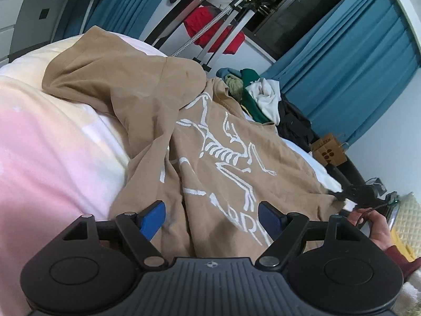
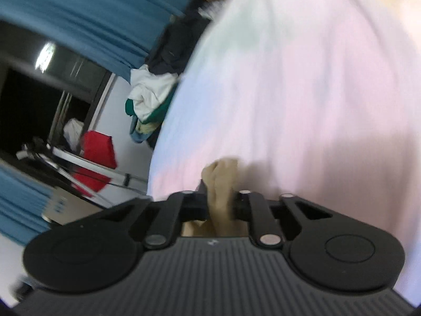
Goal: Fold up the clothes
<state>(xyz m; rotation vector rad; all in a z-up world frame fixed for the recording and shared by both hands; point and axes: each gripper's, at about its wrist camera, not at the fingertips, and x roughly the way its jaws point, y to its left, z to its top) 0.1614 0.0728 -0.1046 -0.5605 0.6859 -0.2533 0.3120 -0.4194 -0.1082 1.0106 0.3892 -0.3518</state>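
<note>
A tan hoodie [image 1: 147, 97] with a white skeleton print [image 1: 226, 150] lies spread and rumpled on the pink and white bed [image 1: 47, 142]. My left gripper [image 1: 211, 217] is open, its blue pads either side of the hoodie's near hem, just above the cloth. In the left wrist view the right gripper [image 1: 339, 193] pinches the hoodie's right corner. In the right wrist view my right gripper [image 2: 221, 197] is shut on a bunch of tan hoodie cloth [image 2: 222, 173] above the bed sheet [image 2: 302, 79]; that view is blurred.
A pile of other clothes [image 1: 263, 94] lies at the bed's far edge, also in the right wrist view [image 2: 155, 89]. A drying rack with a red garment [image 1: 213, 31] stands beyond, by blue curtains [image 1: 350, 63]. A cardboard box [image 1: 329, 150] sits beside the bed.
</note>
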